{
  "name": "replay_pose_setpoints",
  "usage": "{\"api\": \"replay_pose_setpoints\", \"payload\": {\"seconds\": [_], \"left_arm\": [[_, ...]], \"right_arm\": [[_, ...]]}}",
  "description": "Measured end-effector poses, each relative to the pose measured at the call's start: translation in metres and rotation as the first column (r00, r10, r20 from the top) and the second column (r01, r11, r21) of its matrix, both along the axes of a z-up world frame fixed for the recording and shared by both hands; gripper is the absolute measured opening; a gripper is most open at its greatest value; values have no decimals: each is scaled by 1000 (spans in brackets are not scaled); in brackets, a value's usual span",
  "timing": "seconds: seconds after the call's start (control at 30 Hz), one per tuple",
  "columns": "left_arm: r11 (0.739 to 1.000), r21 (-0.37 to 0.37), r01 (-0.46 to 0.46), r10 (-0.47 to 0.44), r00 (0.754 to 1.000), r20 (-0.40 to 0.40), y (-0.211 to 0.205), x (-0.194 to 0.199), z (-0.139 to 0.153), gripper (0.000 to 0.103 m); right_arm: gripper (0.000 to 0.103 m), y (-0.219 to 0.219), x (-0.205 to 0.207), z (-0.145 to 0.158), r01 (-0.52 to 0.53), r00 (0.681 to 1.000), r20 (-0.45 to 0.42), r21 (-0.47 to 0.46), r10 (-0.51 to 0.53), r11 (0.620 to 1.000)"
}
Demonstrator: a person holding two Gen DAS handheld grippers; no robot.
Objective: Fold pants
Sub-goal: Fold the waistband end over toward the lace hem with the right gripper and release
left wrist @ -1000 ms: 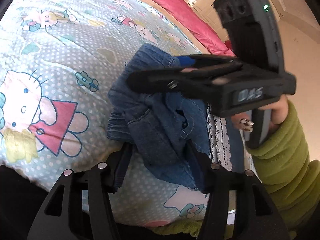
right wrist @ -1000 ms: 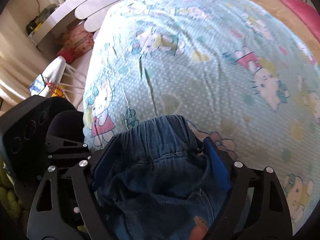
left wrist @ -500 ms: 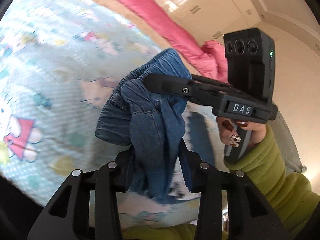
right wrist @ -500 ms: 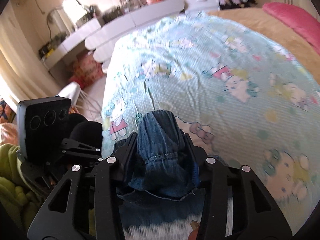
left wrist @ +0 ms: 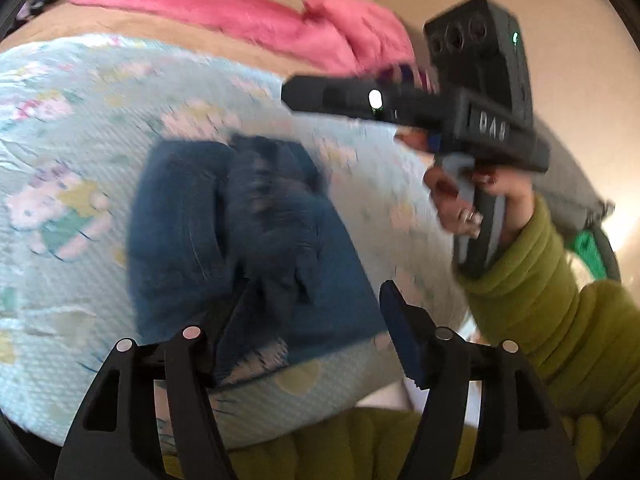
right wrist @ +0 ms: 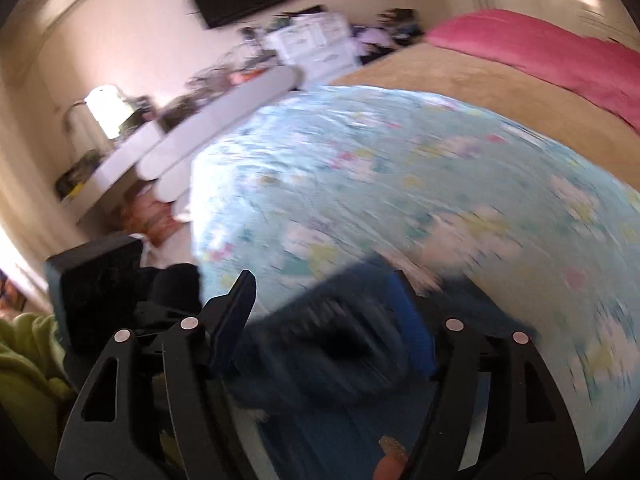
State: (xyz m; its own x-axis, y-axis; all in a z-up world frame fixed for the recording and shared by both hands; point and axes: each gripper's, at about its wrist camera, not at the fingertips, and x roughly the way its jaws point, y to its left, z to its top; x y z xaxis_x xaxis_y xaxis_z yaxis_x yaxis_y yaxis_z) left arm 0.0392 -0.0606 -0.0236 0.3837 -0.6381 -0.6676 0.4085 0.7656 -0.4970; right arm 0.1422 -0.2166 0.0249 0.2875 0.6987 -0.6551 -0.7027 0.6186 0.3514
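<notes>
Both claws, left (left wrist: 316, 320) and right (right wrist: 324, 320), look spread wide and gripping nothing, probably because the bunched dark blue denim pants (left wrist: 248, 232) now lie on the pale-blue cartoon-print bedspread (left wrist: 80, 128).

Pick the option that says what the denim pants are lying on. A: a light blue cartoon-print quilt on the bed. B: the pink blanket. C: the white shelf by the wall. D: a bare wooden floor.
A: in the left wrist view the denim pants lie bunched on the light blue cartoon-print quilt, well short of the pink blanket at the far edge of the bed.
</notes>
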Motion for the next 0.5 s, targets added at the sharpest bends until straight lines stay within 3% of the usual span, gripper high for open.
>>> {"api": "replay_pose_setpoints", "payload": {"seconds": [0.17,0.3,0.4,0.5], "left_arm": [[994,91,58,-56,998,-25,-23,0,-13,63],[995,79,53,-51,998,-29,-24,-5,-15,63],[996,67,51,-49,998,-37,-23,-17,-17,63],[997,63,37,-35,999,-27,-19,-23,-10,64]], "right_arm": [[63,-2,-9,-29,41,998,-48,-79,-45,996],[62,0,-9,-56,110,994,6,-306,-113,946],[62,-14,-8,-65,131,989,-31,-274,-145,953],[62,-20,-14,-55,145,989,-7,-218,-151,965]]}}
